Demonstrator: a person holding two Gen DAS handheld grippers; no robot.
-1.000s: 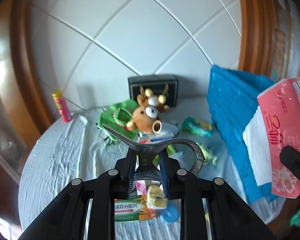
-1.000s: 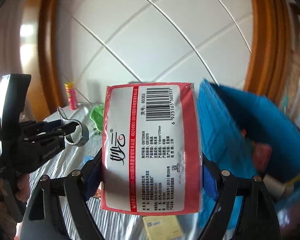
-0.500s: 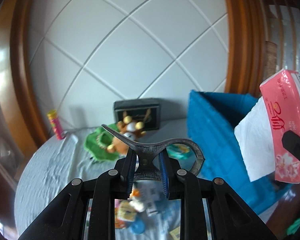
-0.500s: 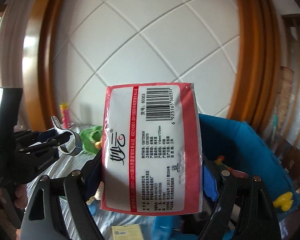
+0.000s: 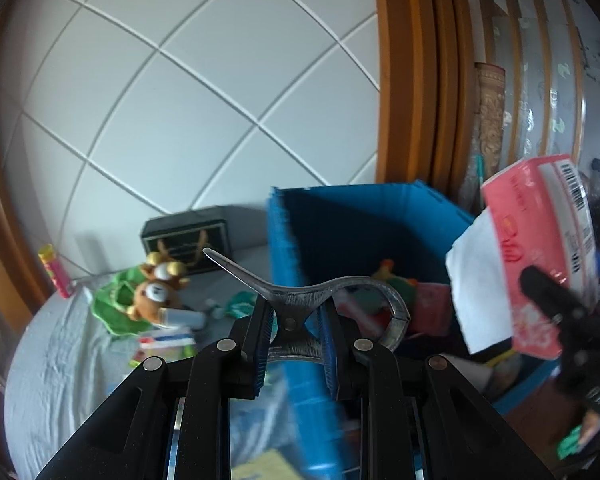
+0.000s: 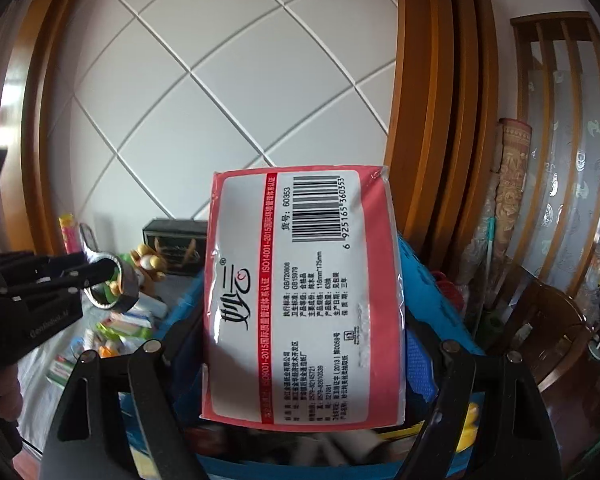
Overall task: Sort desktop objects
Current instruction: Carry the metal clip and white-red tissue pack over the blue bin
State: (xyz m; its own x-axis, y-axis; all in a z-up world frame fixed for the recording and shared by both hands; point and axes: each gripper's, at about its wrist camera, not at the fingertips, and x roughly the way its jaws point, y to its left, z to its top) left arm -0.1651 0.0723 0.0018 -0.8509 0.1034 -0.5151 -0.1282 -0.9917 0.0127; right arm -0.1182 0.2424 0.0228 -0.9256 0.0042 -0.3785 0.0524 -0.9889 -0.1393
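Note:
My left gripper (image 5: 294, 322) is shut on a curved metal bottle opener (image 5: 340, 292) with a ring end, held over the near left wall of an open blue bin (image 5: 340, 220). In the right wrist view that gripper (image 6: 100, 276) and the opener (image 6: 114, 286) sit at the left. My right gripper (image 6: 302, 336) is shut on a pink tissue pack (image 6: 300, 300), barcode side facing the camera, above the blue bin (image 6: 428, 280). From the left wrist, the tissue pack (image 5: 540, 240) hangs at the right over the bin, white tissue showing at its end.
On the grey cloth (image 5: 60, 360) lie a plush deer (image 5: 156, 288), a green item (image 5: 112, 312), small boxes (image 5: 168, 340), a black box (image 5: 184, 232) and a yellow-pink tube (image 5: 54, 270). Toys lie inside the bin. A wooden chair (image 6: 552, 320) stands at the right.
Both grippers have swung right and risen, carrying the opener and the tissue pack from over the table to the blue bin. The bin's inside now shows.

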